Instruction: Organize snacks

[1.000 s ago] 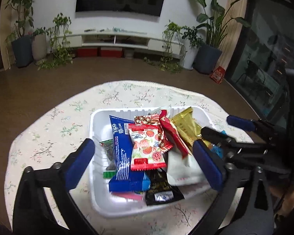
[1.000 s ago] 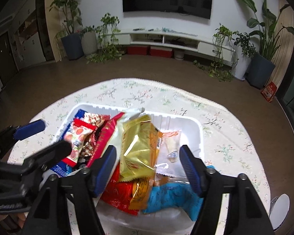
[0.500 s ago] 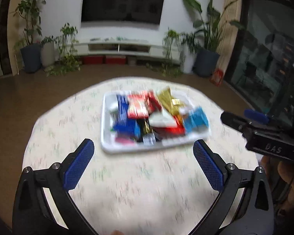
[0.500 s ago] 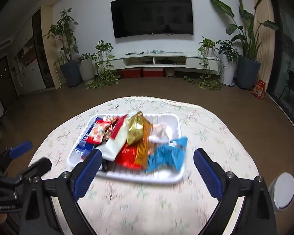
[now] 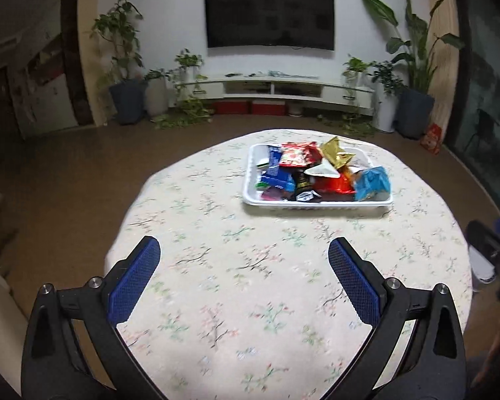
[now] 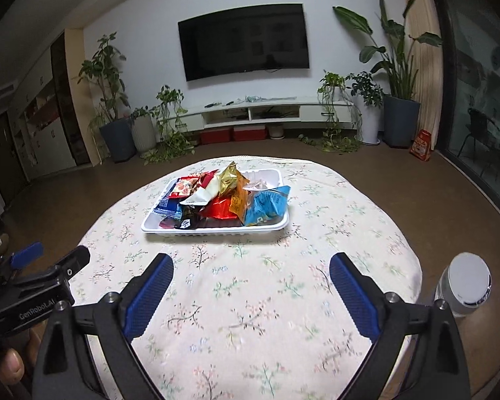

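A white tray point(image 5: 316, 202) point(image 6: 216, 230) sits on the far half of the round table, heaped with snack packets. Among them are a gold packet point(image 5: 336, 153) point(image 6: 229, 180), a light blue one point(image 5: 371, 183) point(image 6: 266, 204), a red one point(image 5: 296, 155) and a dark blue one point(image 5: 276, 175). My left gripper point(image 5: 243, 268) is open and empty over the near table, well short of the tray. My right gripper point(image 6: 251, 283) is open and empty, also well short of the tray. The left gripper also shows at the left edge of the right wrist view point(image 6: 50, 260).
The round table has a floral cloth point(image 5: 250, 283). A white cylindrical device point(image 6: 466, 283) stands on the floor by the table's right edge. A TV point(image 6: 245, 41), a low white cabinet point(image 6: 266, 113) and potted plants point(image 6: 400, 66) line the far wall.
Both grippers have pulled back from the tray to the near side of the table. The tray and snacks stay in place and now look small and distant.
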